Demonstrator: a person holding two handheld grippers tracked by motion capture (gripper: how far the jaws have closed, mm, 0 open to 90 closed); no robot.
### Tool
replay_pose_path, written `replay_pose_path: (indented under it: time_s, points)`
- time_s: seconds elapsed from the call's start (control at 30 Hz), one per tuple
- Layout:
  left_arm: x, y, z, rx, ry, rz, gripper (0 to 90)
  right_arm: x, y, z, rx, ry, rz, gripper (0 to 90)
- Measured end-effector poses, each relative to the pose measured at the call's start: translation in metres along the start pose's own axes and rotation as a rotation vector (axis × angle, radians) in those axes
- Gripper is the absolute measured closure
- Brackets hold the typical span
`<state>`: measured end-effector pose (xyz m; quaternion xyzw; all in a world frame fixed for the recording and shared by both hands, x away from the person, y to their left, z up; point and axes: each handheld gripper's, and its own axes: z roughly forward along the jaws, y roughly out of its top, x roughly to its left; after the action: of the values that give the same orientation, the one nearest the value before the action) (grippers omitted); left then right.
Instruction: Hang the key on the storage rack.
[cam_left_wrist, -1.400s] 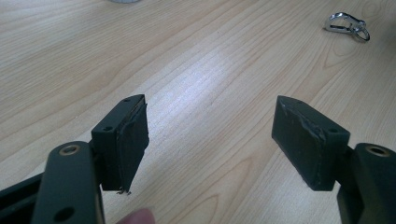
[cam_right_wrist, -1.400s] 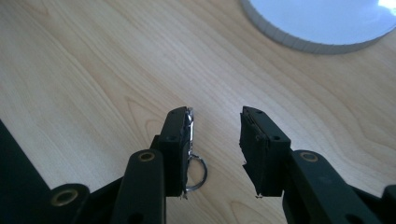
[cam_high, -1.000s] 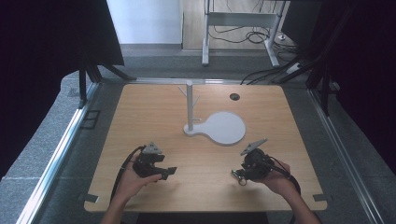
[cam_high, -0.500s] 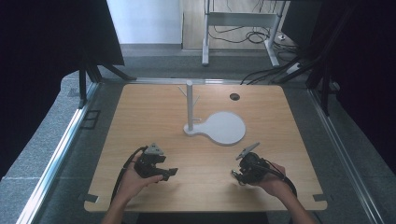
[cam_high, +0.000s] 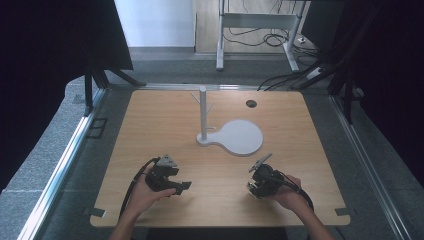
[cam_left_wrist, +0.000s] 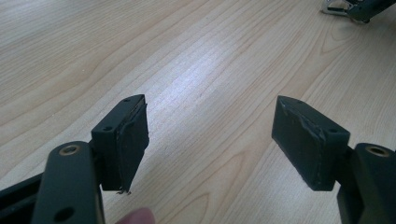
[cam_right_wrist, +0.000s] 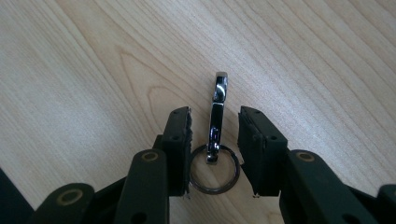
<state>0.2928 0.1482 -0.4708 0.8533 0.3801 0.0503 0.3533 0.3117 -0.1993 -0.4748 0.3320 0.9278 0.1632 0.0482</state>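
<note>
Keyring clip (cam_right_wrist: 215, 121) lies flat between the right gripper (cam_right_wrist: 215, 140)'s part-open, downward-pointing jaws, ungripped; left gripper (cam_left_wrist: 212, 140) gapes wide, empty.

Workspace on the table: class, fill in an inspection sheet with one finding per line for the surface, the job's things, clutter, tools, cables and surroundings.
Surface: light wooden table, with a dark round hole near the far edge.
Job's things: white stand, an upright post with pegs on a flat rounded base; metal key clip with a ring, lying flat on the wood.
Clutter: nothing seen.
Tools: left tool open, nothing between its jaws; right tool open, jaws either side of the clip, gaps visible.
Cables: a black one trails from each tool; more on the floor beyond the table.
Surroundings: grey floor, dark curtains, metal frame legs behind.
</note>
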Motion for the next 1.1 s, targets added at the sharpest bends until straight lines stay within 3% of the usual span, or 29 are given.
replay_pose_path:
  time_s: [0.23,0.7,1.1]
  points:
    - [0.0002,-0.0001,0.0004,0.002,-0.001,0.002,27.8,-0.0006,0.0013,0.0032,0.011,-0.007,-0.002,66.7]
    - [0.0009,-0.0008,0.0033,0.014,-0.002,0.003,27.8,0.0017,0.0016,0.0049,0.035,-0.013,-0.015,83.9]
    - [0.0004,-0.0006,0.0034,0.013,-0.002,0.001,27.8,0.0012,0.0009,0.0022,0.051,-0.008,-0.019,84.6]
